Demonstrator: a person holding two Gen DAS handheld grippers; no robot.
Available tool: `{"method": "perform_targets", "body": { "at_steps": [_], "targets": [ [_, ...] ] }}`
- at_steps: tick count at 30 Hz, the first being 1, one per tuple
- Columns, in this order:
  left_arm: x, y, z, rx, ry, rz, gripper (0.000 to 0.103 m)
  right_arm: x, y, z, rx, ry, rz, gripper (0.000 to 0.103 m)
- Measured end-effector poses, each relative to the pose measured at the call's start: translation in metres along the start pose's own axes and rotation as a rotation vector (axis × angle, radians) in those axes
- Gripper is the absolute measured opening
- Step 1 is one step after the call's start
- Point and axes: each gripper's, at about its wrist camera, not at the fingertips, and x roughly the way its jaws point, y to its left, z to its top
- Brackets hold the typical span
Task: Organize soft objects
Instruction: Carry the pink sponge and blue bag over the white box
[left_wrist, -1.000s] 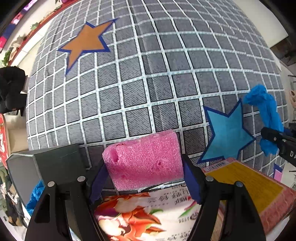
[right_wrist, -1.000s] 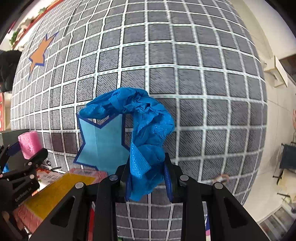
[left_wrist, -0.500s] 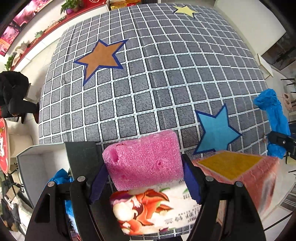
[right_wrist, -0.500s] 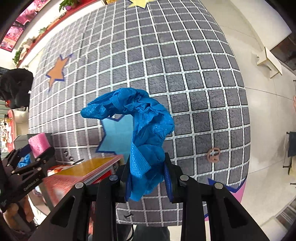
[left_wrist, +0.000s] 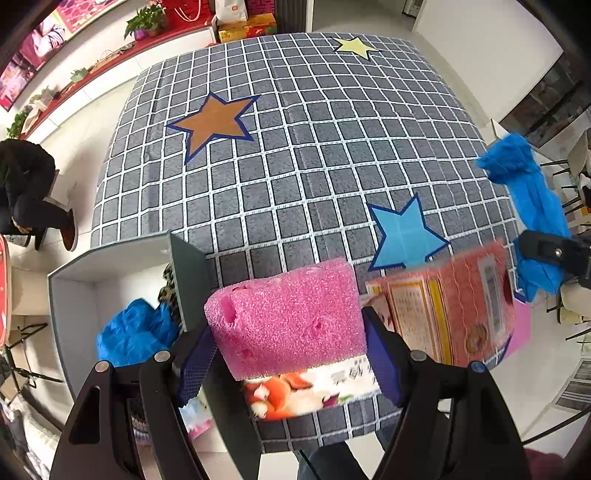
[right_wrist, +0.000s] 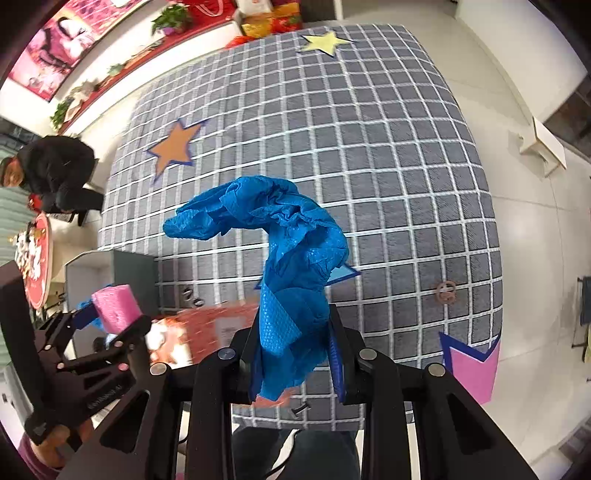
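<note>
My left gripper (left_wrist: 288, 343) is shut on a pink foam sponge (left_wrist: 288, 314) and holds it high above the checked carpet, near the grey storage box (left_wrist: 74, 273). The sponge also shows in the right wrist view (right_wrist: 114, 308). My right gripper (right_wrist: 295, 354) is shut on a crumpled blue glove (right_wrist: 291, 258), held high over the carpet; the glove also shows at the right of the left wrist view (left_wrist: 532, 206). Another blue glove (left_wrist: 133, 336) lies inside the box.
A red carton (left_wrist: 454, 306) and a flowered pack (left_wrist: 314, 391) lie on the grey checked carpet (left_wrist: 295, 166) below my left gripper. Coloured stars mark the carpet. A small brown ring (right_wrist: 446, 291) and small metal bits (right_wrist: 192, 295) lie on it. A person in black (right_wrist: 55, 173) crouches at the far left.
Both grippers have risen well above the carpet with their loads still held. The whole carpet and the box's inside have come into view.
</note>
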Motion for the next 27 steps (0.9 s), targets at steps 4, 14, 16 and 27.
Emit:
{"method": "perform_targets", "body": {
  "at_steps": [4, 14, 16, 27],
  "targets": [
    [-0.01, 0.004, -0.015, 0.029, 0.017, -0.053, 0.078, -0.006, 0.03, -0.004, -0.06, 0.0, 0.016, 0.03],
    [-0.029, 0.045, -0.059, -0.083, 0.007, -0.041, 0.078, 0.005, 0.103, -0.043, -0.189, 0.044, 0.072, 0.03],
    [-0.028, 0.058, -0.068, -0.122, 0.016, -0.039, 0.078, 0.011, 0.119, -0.049, -0.231, 0.067, 0.072, 0.03],
    [-0.028, 0.108, -0.111, -0.292, 0.028, -0.021, 0.078, 0.036, 0.178, -0.071, -0.407, 0.151, 0.064, 0.03]
  ]
}}
